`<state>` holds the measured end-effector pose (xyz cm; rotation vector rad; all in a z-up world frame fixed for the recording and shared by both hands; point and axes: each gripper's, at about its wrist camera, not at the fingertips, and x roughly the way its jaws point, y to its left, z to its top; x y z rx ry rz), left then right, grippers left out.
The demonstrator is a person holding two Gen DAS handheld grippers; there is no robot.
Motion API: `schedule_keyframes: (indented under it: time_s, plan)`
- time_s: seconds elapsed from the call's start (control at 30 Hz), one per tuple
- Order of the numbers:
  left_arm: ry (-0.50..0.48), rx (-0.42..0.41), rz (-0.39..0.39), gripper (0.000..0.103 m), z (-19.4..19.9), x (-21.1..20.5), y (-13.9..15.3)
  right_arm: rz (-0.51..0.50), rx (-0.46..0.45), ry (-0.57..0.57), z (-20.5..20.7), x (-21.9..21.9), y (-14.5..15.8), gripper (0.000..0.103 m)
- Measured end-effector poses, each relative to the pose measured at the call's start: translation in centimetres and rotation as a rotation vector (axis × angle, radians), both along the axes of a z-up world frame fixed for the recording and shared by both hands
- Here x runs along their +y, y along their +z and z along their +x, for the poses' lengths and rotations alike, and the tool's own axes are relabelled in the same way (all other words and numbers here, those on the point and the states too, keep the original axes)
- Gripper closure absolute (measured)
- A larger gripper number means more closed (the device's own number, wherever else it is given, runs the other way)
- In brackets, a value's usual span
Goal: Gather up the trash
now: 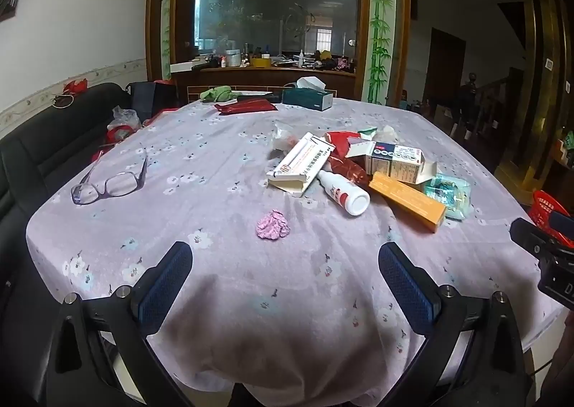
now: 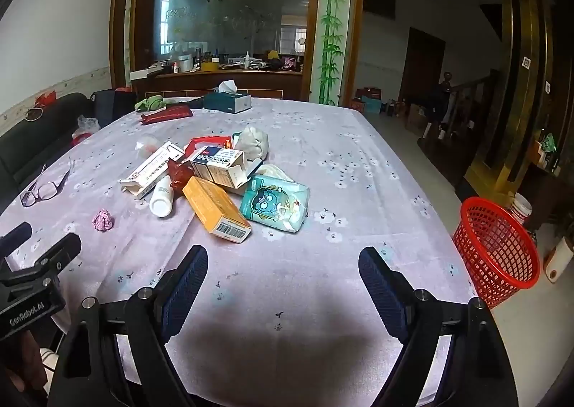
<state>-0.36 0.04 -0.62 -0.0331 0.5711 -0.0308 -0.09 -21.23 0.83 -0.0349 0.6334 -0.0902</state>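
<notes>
Left gripper (image 1: pixel 285 265) and right gripper (image 2: pixel 283 265): both spread wide, nothing held, above the desk (image 2: pixel 323 299). Orange box (image 2: pixel 215 209) is best taken across its narrow sides; red basket (image 2: pixel 498 245) is judged the destination.

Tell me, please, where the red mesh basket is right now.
The red mesh basket stands on the floor off the table's right edge in the right wrist view; the left wrist view shows only its rim at far right.

Table (image 2: pixel 358 163): trash pile at centre | bottle (image 2: pixel 162 197) left of long box (image 2: pixel 215 208), wipes pack (image 2: pixel 276 202) right of it | crumpled wad (image 2: pixel 103 219) apart, nearer left | glasses (image 1: pixel 111 183) far left | tissue box (image 2: pixel 227 100) at far edge | basket (image 2: pixel 497 245) on floor, right of table.
</notes>
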Motion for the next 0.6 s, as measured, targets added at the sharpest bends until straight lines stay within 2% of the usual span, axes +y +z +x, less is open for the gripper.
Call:
schedule_keyframes:
  time_s: [0.6]
  plan:
    - [-0.049,0.026,-0.027,0.000,-2.0,-0.4,-0.8,0.003,0.012,-0.004,0.2,-0.1,-0.3,0.014]
